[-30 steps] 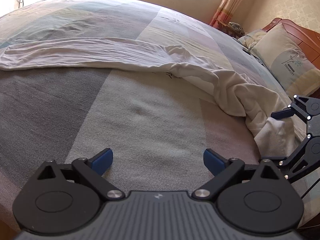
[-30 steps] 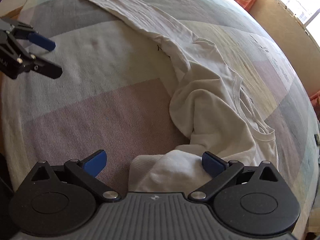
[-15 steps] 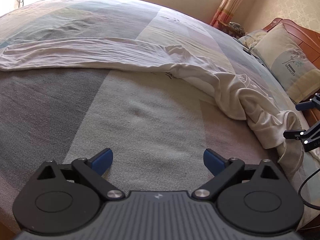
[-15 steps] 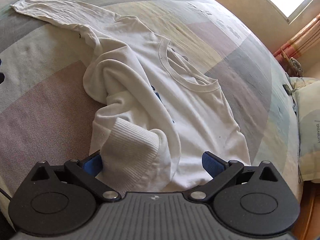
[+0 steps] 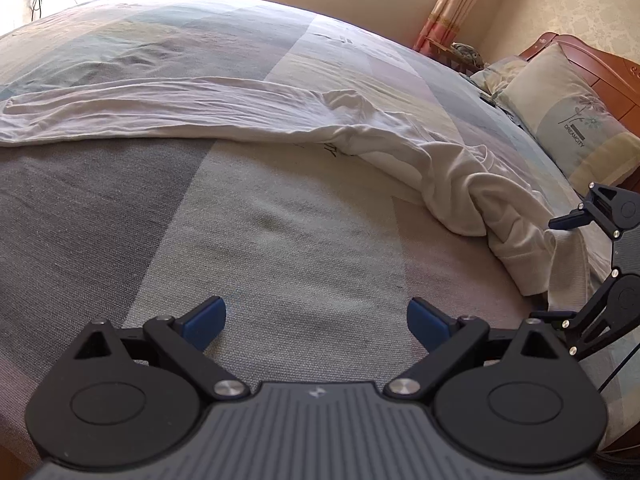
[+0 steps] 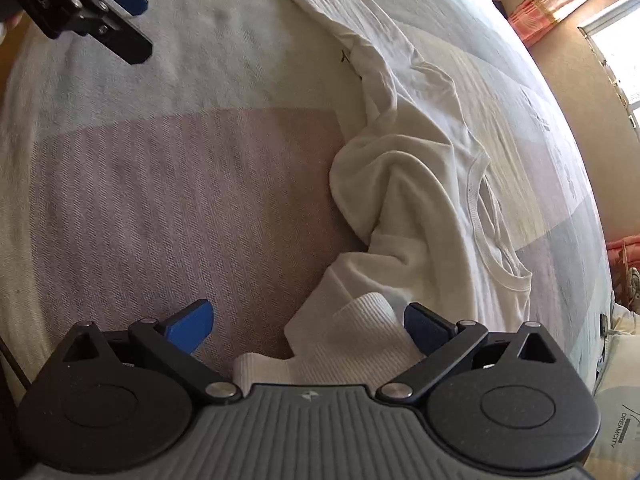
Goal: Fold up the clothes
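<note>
Both my jaws are wide open, empty; white shirt (image 6: 432, 184) runs lengthwise away from its ribbed cuff (image 6: 352, 340), right gripper (image 6: 306, 320) nearest.

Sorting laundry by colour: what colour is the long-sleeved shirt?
White shirt, clearest in the right wrist view.

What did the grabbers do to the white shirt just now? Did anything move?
The right gripper swung back from over the white shirt's chest, and the ribbed cuff that filled its open jaws half a second ago now lies between them, untwisted and not pinched. The bunched sleeve shifted a little. The left gripper stayed open over bare bedspread, and the long sleeve stayed stretched out.
</note>
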The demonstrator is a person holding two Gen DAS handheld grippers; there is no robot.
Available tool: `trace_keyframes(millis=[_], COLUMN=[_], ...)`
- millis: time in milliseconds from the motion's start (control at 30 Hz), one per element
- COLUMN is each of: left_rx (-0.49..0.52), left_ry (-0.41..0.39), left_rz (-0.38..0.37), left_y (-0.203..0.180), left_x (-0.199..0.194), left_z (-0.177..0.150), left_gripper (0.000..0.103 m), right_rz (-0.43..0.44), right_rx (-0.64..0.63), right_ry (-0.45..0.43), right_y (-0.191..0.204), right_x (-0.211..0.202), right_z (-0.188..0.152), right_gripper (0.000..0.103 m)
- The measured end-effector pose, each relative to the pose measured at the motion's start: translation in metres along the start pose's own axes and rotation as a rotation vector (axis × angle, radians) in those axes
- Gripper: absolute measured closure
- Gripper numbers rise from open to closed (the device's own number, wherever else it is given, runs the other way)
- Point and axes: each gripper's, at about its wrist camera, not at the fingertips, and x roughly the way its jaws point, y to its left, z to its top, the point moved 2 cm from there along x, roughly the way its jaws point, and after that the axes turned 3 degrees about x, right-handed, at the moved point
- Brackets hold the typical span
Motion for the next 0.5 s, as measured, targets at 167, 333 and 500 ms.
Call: trace_keyframes(millis=[167, 333, 500], left_rx=[0.006, 0.065, 0.137], left_ry=[0.005, -0.002, 0.005], left_rz=[0.002, -0.033, -0.065], left_y=[0.003, -0.013, -0.036], left_x=[0.002, 0.004, 0.008], left_z=[0.003, 0.012, 0.016], left_gripper=[0.006, 0.006, 0.006], right_rz=[-0.147, -0.292, -0.359], right_rx=[-0.011, -0.091, 0.092], right_ry=[0.073, 0.062, -0.145], right_y=[-0.029, -0.028, -0.043], right_x=[-0.002, -0.008, -0.036], right_z=[-0.019, -0.019, -0.002], right_gripper=[0.0, 0.0, 0.0])
